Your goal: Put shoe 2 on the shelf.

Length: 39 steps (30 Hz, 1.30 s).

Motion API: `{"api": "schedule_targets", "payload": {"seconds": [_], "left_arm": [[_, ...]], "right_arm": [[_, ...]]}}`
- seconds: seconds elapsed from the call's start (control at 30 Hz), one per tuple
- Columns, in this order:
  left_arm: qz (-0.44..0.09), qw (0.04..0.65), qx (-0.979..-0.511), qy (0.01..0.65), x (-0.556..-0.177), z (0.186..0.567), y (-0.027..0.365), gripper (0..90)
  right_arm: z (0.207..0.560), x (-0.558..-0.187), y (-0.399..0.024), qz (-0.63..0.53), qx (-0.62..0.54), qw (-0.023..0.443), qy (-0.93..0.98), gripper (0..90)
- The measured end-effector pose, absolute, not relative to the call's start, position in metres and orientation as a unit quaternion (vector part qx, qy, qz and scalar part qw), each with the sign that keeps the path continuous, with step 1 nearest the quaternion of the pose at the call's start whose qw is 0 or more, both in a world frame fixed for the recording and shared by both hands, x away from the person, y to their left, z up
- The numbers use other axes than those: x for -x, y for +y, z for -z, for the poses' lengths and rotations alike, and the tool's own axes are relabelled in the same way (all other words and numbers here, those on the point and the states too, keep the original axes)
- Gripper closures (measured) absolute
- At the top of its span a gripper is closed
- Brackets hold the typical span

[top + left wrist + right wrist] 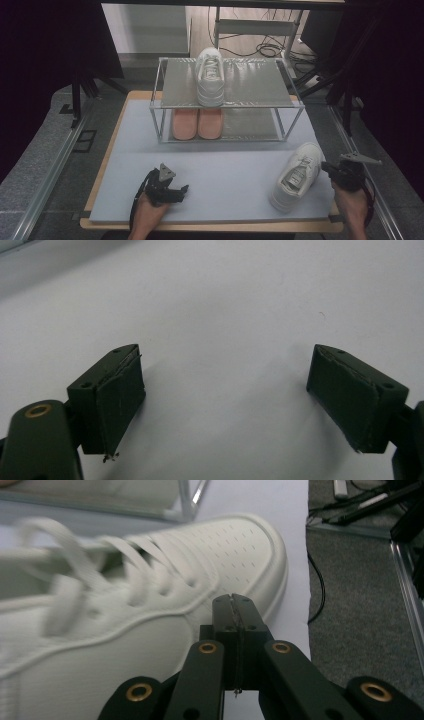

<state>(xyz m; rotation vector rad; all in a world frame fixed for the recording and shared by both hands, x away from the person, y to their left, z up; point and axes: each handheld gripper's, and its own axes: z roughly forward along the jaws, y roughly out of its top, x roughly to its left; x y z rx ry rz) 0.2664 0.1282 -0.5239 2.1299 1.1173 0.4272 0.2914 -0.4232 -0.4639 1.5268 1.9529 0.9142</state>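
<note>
Right gripper (pixel 235 602), jaws pressed together and empty, points level at the shoe's (pixel 296 175) right side. Left gripper (pixel 172 192), spread, rests well left of the shoe.

One camera looks down from above the near edge; two ride close on the grippers, all sharing the grey mat (pixel 225 170).

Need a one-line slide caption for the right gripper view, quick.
Right gripper, jaws shut and empty, beside the white sneaker on the pale mat.
</note>
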Motion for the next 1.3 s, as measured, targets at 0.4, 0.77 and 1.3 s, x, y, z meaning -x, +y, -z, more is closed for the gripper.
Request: {"api": "schedule_targets", "payload": {"seconds": [0.4,0.77,1.3], "left_arm": [[-0.164,0.342,-0.819,0.43,-0.267,0.524,0.128,15.2],[-0.163,0.342,-0.819,0.431,-0.267,0.524,0.128,15.2],[-0.164,0.342,-0.819,0.431,-0.266,0.524,0.128,15.2]], "right_arm": [[0.487,-0.293,-0.428,-0.315,-0.581,0.246,0.709,90.0],[0.488,-0.295,-0.414,-0.336,-0.569,0.226,0.716,90.0],[0.491,-0.296,-0.4,-0.344,-0.555,0.212,0.727,90.0]]}}
